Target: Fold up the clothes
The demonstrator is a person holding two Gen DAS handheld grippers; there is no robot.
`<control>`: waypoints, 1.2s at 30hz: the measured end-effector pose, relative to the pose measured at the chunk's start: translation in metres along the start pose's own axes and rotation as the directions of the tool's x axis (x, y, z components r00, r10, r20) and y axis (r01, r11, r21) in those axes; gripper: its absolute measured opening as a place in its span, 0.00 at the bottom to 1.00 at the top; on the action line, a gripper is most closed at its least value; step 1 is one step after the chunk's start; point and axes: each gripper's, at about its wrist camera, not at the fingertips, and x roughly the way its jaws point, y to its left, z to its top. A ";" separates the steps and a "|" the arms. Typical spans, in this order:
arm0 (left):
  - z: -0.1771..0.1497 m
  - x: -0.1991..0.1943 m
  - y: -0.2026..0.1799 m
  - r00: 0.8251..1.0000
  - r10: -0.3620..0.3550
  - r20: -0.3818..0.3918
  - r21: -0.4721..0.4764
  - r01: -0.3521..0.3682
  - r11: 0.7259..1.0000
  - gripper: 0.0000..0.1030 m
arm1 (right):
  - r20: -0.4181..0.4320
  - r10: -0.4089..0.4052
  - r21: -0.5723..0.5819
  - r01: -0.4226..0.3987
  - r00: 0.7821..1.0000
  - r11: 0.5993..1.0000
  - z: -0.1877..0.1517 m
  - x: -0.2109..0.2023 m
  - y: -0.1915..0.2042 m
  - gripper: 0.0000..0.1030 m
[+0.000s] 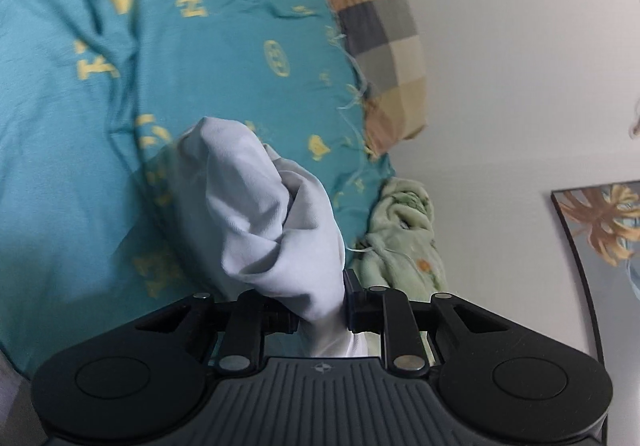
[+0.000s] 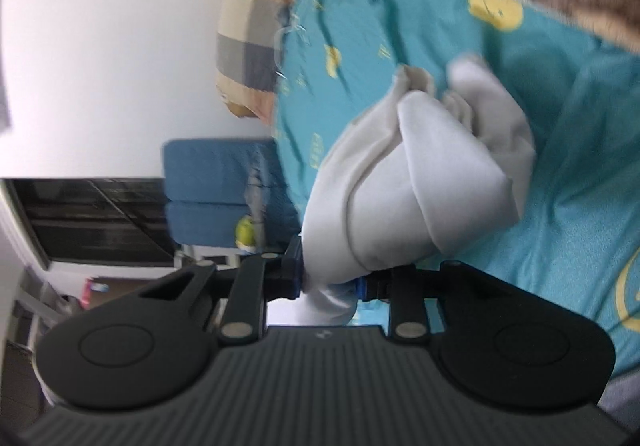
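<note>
The white garment (image 1: 276, 222) looks like soft matt cotton, smooth weave but crumpled. The teal bedspread (image 1: 208, 46) is matt woven cloth with frayed threads along its edge. The checked pillow (image 1: 380, 42) is plain cloth, the green blanket (image 1: 404, 230) fuzzy fleece. Both grippers are matt black plastic with dull metal rivets.

Both wrist cameras ride close behind their tools, looking slightly down along them; both share the teal bedspread (image 1: 224, 46) and the checked pillow (image 2: 248, 46).
</note>
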 end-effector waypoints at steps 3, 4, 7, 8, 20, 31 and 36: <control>-0.015 0.012 -0.052 1.000 -0.021 -0.005 0.035 0.022 0.999 0.21 | 0.037 0.044 -0.020 -0.044 0.998 0.999 0.020 -0.024 0.026 0.27; -0.021 0.018 -0.070 0.999 -0.037 -0.011 0.049 0.037 0.998 0.21 | 0.054 0.057 -0.030 -0.055 0.997 0.998 0.032 -0.032 0.036 0.27; -0.040 0.056 -0.123 0.995 -0.081 -0.052 0.093 0.085 0.992 0.22 | 0.110 0.090 -0.063 -0.084 0.990 0.995 0.070 -0.058 0.065 0.27; -0.048 0.070 -0.140 0.993 -0.091 -0.073 0.105 0.099 0.990 0.22 | 0.132 0.097 -0.075 -0.087 0.987 0.993 0.086 -0.069 0.074 0.27; -0.169 0.262 -0.281 0.903 -0.297 -0.310 0.246 0.378 0.893 0.22 | 0.408 0.121 -0.390 0.053 0.905 0.919 0.275 -0.194 0.161 0.27; -0.233 0.324 -0.190 0.877 -0.041 -0.479 0.401 0.260 0.878 0.27 | 0.369 -0.235 -0.130 0.301 0.899 0.945 0.294 -0.191 0.029 0.27; -0.231 0.315 -0.192 0.882 0.059 -0.467 0.507 0.212 0.835 0.64 | 0.370 -0.293 -0.107 0.353 0.882 0.929 0.286 -0.188 0.031 0.30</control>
